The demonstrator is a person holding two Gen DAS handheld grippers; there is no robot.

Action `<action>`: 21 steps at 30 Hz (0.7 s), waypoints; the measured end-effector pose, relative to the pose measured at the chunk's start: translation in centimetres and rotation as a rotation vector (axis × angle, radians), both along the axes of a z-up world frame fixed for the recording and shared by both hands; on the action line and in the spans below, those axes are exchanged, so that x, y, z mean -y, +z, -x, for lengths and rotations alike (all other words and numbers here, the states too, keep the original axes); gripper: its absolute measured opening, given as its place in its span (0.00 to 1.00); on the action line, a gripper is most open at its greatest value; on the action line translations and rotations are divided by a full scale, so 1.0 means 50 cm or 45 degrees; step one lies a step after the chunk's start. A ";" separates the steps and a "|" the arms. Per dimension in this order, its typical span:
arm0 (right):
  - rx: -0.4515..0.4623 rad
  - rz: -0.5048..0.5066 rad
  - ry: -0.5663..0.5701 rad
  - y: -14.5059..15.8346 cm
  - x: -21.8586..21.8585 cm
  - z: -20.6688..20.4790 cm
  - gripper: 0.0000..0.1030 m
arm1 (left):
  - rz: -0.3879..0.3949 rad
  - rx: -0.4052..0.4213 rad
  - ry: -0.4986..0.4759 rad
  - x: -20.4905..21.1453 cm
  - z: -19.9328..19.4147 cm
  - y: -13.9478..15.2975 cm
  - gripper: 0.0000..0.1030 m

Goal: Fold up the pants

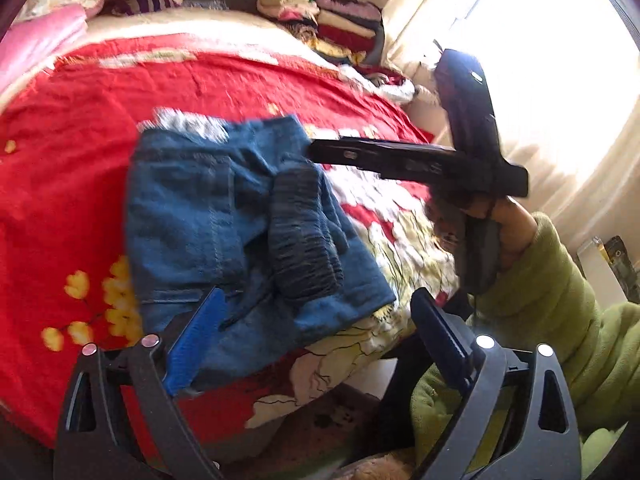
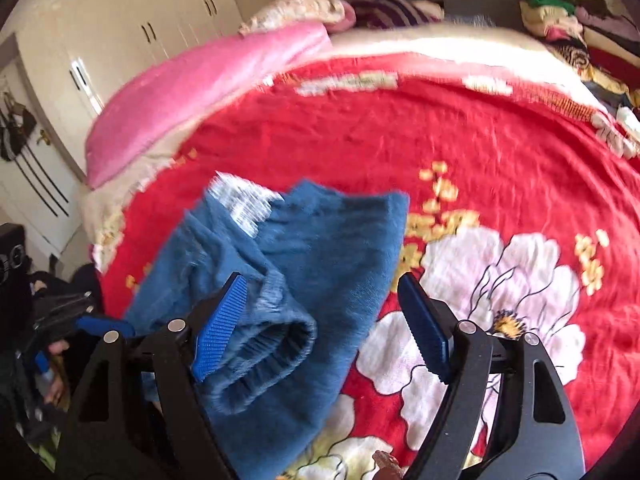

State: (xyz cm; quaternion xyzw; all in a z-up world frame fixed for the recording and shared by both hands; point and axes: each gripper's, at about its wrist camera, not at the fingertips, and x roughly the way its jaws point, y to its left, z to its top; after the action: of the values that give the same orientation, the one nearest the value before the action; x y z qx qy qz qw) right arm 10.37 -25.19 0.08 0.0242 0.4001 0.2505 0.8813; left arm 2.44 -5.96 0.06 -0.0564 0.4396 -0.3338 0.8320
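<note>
With both pairs of jaws standing apart and empty, the left gripper (image 1: 316, 332) and right gripper (image 2: 324, 324) hover just above the pants (image 2: 288, 264), which lie bundled in a compact blue heap near the edge of the red flowered blanket (image 2: 460, 128). The folding looks mostly done, though the elastic waistband (image 1: 304, 236) bulges and wants flattening. Farther off lie a pink pillow (image 2: 200, 96), stacked clothes (image 1: 336, 20) and white wardrobes (image 2: 132, 28).
</note>
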 end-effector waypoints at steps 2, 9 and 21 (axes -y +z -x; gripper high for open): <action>0.046 -0.014 0.006 0.019 0.008 0.018 0.75 | -0.025 0.029 0.040 -0.019 -0.002 0.013 0.96; 0.166 0.009 0.114 0.056 -0.009 0.117 0.81 | -0.077 0.064 0.230 -0.111 -0.037 0.031 0.96; 0.260 0.177 0.539 0.040 -0.173 0.271 0.65 | -0.059 0.033 0.277 -0.138 -0.131 0.031 0.35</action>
State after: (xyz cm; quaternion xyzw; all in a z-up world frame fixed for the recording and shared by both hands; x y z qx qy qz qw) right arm -3.16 -16.52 2.08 -0.1463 0.3213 0.4026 0.8446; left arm 8.99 0.93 1.60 -0.0802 0.4276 -0.2320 0.8700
